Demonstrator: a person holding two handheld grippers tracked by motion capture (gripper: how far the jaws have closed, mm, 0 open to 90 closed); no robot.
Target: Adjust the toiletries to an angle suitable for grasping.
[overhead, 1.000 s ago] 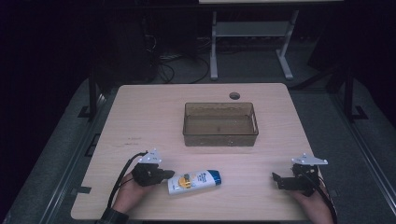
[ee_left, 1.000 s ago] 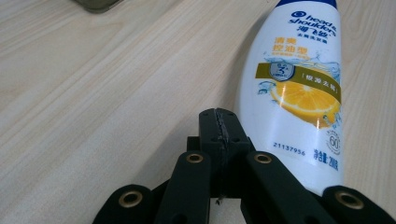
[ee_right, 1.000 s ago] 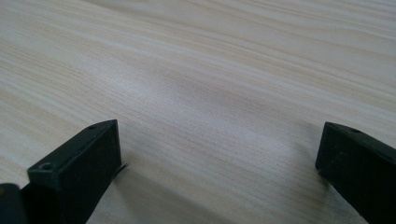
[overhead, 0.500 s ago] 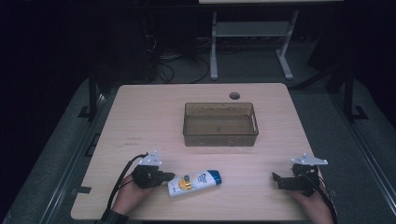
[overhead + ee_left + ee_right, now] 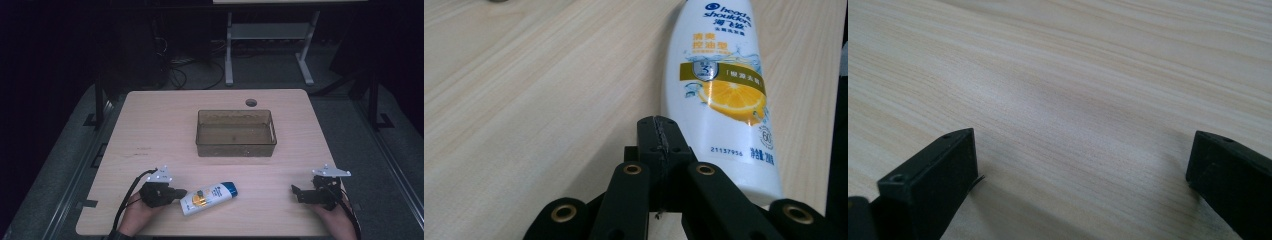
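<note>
A white shampoo bottle [image 5: 207, 196] with a blue cap and an orange label lies flat on the wooden table near its front edge. My left gripper [image 5: 179, 193] rests just left of the bottle's base, jaws shut with nothing between them. In the left gripper view the closed tips [image 5: 658, 131] sit beside the bottle [image 5: 719, 95], close to its lower left side. My right gripper [image 5: 296, 192] lies at the front right of the table. Its jaws stand open over bare wood [image 5: 1083, 150], far from the bottle.
A translucent brown rectangular bin [image 5: 236, 133] stands at the table's middle, beyond the bottle. A round cable hole [image 5: 251, 103] sits near the far edge. The person's hands [image 5: 135, 217] come in at the front edge. Dark floor, cables and a stand lie behind.
</note>
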